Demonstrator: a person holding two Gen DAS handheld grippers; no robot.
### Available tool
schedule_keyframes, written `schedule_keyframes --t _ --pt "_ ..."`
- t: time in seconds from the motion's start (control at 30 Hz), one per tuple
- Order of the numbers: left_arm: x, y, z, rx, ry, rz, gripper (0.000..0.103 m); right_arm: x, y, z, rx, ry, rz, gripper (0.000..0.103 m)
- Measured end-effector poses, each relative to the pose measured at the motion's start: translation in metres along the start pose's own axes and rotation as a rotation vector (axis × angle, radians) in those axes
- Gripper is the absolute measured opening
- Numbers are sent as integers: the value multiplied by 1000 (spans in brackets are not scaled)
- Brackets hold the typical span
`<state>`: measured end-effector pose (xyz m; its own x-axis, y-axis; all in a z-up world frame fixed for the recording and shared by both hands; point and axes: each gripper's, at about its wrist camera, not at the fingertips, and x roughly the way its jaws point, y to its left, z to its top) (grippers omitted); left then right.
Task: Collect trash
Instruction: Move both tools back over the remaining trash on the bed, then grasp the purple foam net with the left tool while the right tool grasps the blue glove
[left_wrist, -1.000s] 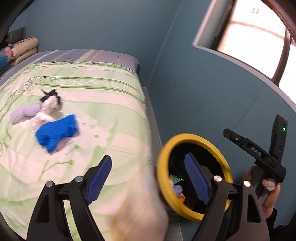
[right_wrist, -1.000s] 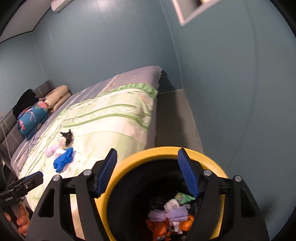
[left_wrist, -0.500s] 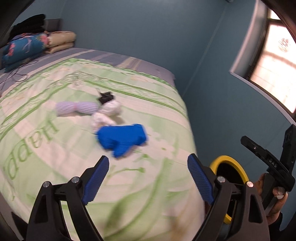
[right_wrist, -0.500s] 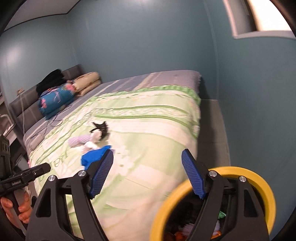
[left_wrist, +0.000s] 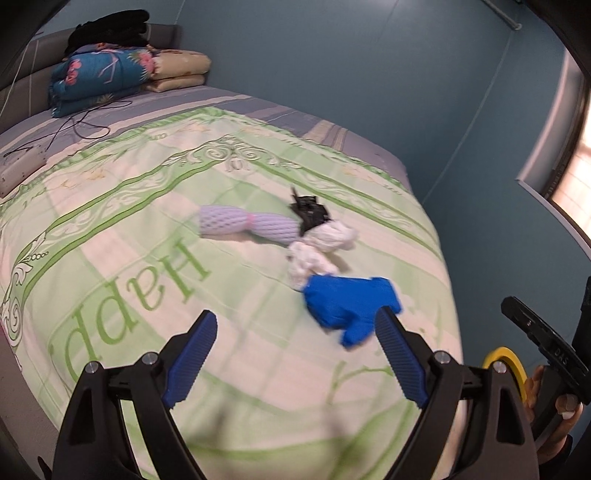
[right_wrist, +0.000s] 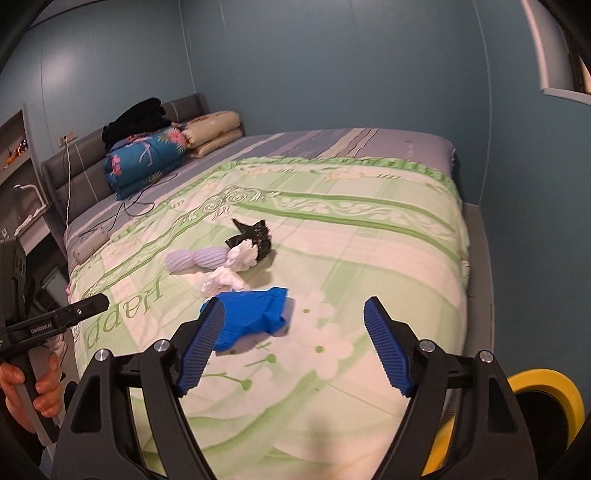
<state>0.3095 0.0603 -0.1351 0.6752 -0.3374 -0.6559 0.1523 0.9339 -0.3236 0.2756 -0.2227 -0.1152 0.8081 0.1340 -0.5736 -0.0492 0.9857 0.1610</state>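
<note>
Mostly bedspread (left_wrist: 147, 229) with green "Happy" lettering, left gripper (left_wrist: 295, 332) spread wide, empty, right gripper (right_wrist: 291, 332) likewise, blue glove (left_wrist: 347, 301) just beyond both, white tissues (left_wrist: 332, 236), lilac foam net (left_wrist: 243, 223), black wrapper (left_wrist: 308, 210) clustered mid-bed, yellow-rimmed bin (right_wrist: 546, 387) at bed's corner.

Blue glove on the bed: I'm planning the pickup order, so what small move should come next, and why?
Probably ease the right gripper forward and down over the blue glove. Both grippers are open and empty, and the glove is the nearest of the scraps on the bed, lying just ahead of it.
</note>
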Motion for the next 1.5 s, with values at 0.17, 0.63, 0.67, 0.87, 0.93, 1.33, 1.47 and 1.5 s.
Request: schedule_keyframes --t 0.17,0.63,0.67,0.87,0.93,1.33,1.47,1.5 --pt "20 19 14 -13 10 32 84 33 13 2 -19 46 11 74" --pt "92 53 63 -19 46 78 84 109 34 -4 -69 167 29 79" --pt "97 55 66 -16 50 81 84 115 34 -5 -71 178 27 79" --pt "133 64 84 69 70 67 84 146 31 -7 -67 241 27 80" --pt "144 64 89 114 89 45 84 152 31 -8 -76 252 23 80" --pt "200 30 107 486 219 -94 84 180 33 -12 -107 316 23 84" --pt "223 25 108 540 271 -117 84 191 34 -12 -99 345 34 84" --pt "228 27 109 533 277 -122 84 194 35 -12 -99 349 36 84"
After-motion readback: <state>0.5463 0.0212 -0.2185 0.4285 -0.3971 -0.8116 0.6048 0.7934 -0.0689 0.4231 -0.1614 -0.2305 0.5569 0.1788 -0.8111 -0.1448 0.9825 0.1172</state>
